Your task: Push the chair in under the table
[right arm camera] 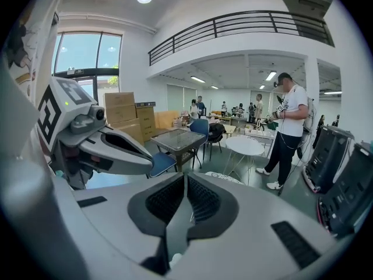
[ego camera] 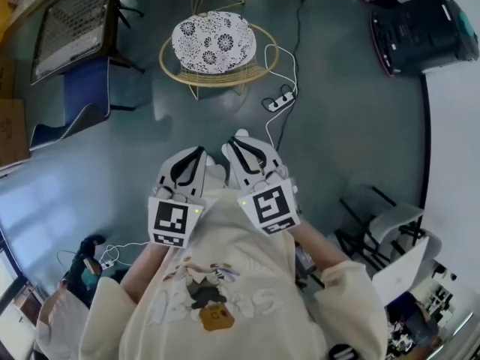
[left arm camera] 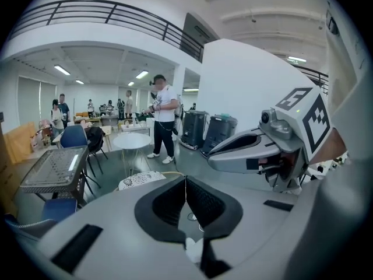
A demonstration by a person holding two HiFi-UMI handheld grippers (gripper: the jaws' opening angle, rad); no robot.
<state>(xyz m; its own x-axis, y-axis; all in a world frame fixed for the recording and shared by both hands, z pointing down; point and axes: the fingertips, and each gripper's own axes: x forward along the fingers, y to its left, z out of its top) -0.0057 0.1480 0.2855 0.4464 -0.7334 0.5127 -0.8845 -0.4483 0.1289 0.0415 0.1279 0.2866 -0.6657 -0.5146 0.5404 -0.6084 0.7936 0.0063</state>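
In the head view a glass-topped table (ego camera: 75,21) stands at the far left, and a blue chair (ego camera: 84,100) sits just in front of it, pulled out. Both show in the right gripper view as the table (right arm camera: 178,139) and the chair (right arm camera: 162,163). My left gripper (ego camera: 198,154) and right gripper (ego camera: 239,144) are held side by side in front of my chest, well short of the chair. Both are shut with nothing between the pads. Each gripper view shows its own jaws pressed together: left gripper (left arm camera: 186,182), right gripper (right arm camera: 185,179).
A rattan chair with a white patterned cushion (ego camera: 214,43) stands straight ahead. A power strip (ego camera: 279,102) and its cable lie on the floor beside it. Black machines (ego camera: 420,28) stand at the far right, white chairs (ego camera: 390,223) at the near right. A person (right arm camera: 288,127) stands by a round white table (right arm camera: 245,144).
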